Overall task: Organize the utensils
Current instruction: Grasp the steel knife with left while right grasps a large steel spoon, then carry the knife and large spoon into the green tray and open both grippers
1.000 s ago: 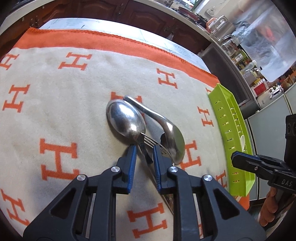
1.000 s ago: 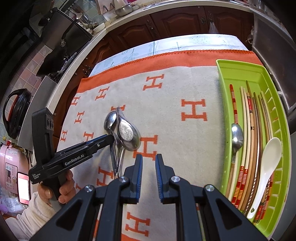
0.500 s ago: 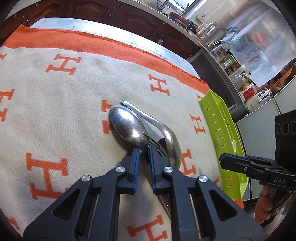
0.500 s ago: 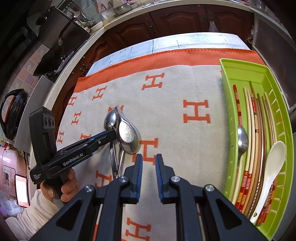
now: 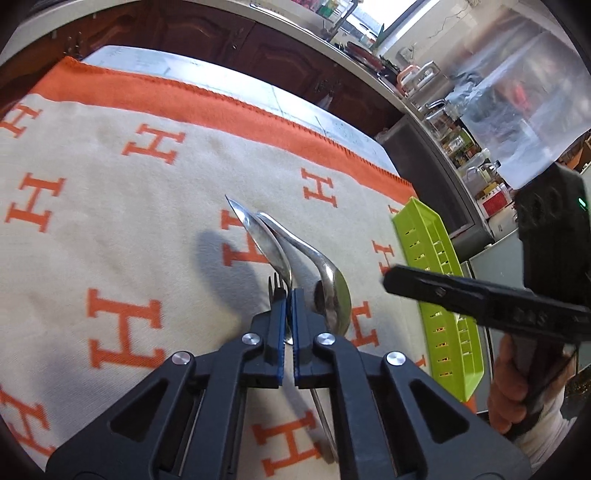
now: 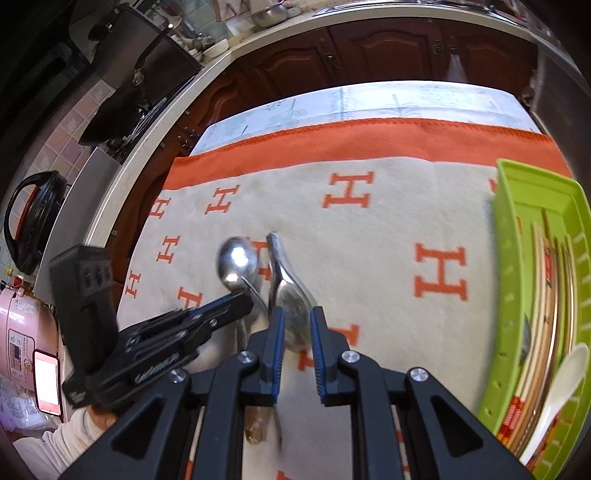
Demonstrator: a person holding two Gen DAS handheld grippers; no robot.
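The left gripper has just clamped on the tipped-up spoon, lifting its bowl off the blanket; a fork seems pinched too, though that's unclear. The right gripper hovers narrowly parted, empty. Next stop, presumably the green tray.

A cream blanket with orange H letters covered the counter. Dark brown wooden cupboards stood behind it. Bright light came through a window. A pink rice cooker sat at the side.
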